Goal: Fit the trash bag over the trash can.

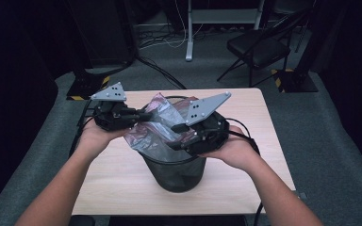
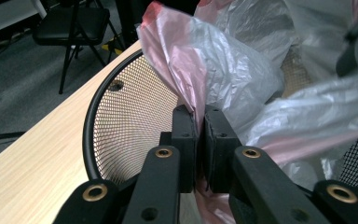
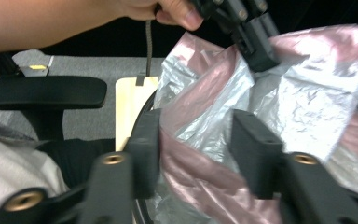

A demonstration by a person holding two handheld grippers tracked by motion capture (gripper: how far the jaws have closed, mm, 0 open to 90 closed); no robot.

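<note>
A black mesh wastebasket (image 1: 179, 176) stands on the wooden table (image 1: 118, 183), and a crumpled pink-and-clear plastic bag (image 1: 159, 123) sticks up out of its mouth. My left gripper (image 1: 148, 115) is shut on the bag's left edge. In the left gripper view its pads (image 2: 199, 121) pinch the film (image 2: 233, 74) just inside the mesh wall (image 2: 130, 121). My right gripper (image 1: 176, 137) reaches in from the right over the rim. Its jaws (image 3: 198, 140) stand apart with loose bag film (image 3: 298, 102) between them. The left gripper (image 3: 258, 51) shows beyond, clamped on the bag.
The basket sits near the table's middle, with bare wood around it (image 2: 37, 158). Beyond the far edge are a black folding chair (image 1: 259, 47), a white desk leg (image 1: 188, 33) and cables on the grey carpet. An office chair's armrest (image 3: 42, 93) is near the person.
</note>
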